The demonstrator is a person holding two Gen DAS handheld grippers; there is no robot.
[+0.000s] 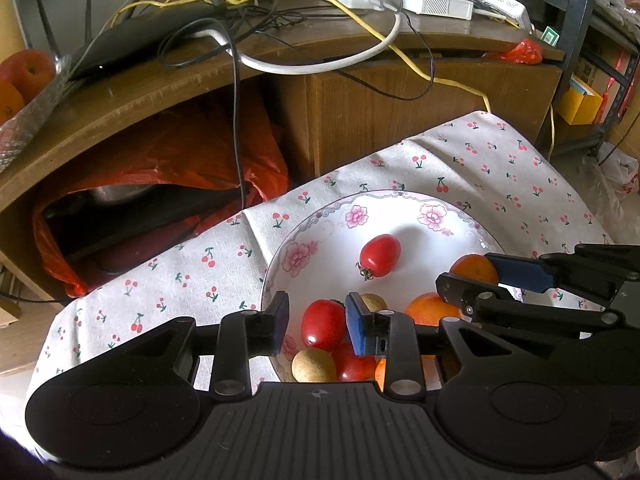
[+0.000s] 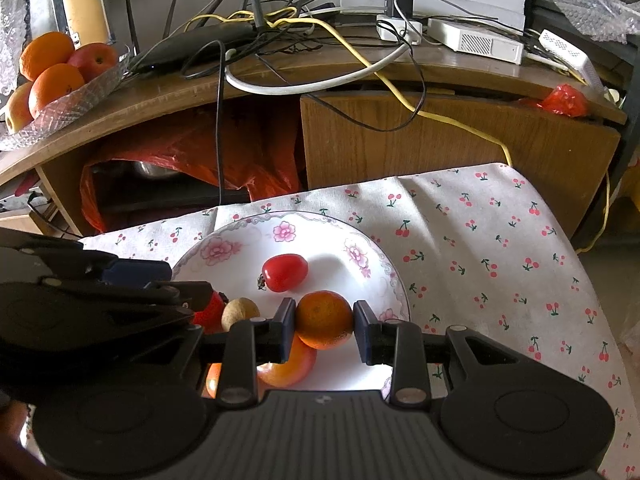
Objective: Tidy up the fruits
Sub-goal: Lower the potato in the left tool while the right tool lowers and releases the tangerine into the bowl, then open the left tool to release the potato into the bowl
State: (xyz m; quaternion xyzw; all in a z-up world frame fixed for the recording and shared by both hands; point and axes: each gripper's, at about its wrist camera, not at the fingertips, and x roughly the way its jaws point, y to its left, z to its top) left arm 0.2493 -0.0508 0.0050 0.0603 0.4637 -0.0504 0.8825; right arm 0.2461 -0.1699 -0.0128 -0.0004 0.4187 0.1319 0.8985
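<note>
1. The right gripper [image 2: 325, 330] has its jaws closed on a small orange [image 2: 324, 319], both pads pressing its sides, low over the plate [image 2: 394, 280].
2. The left gripper [image 1: 318, 322] has its jaws slightly parted; a red tomato [image 1: 322, 324] sits between them, and no pad clearly presses it.
3. On the plate, another tomato [image 2: 285, 272] lies at 11 o'clock from the held orange; a tan round fruit [image 2: 240, 311] lies at 9 o'clock.
4. The plate rests on a cherry-print cloth [image 2: 480, 248] over the table.

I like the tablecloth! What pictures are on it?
Little red cherries on the pale tablecloth, clearest in the right wrist view.
</note>
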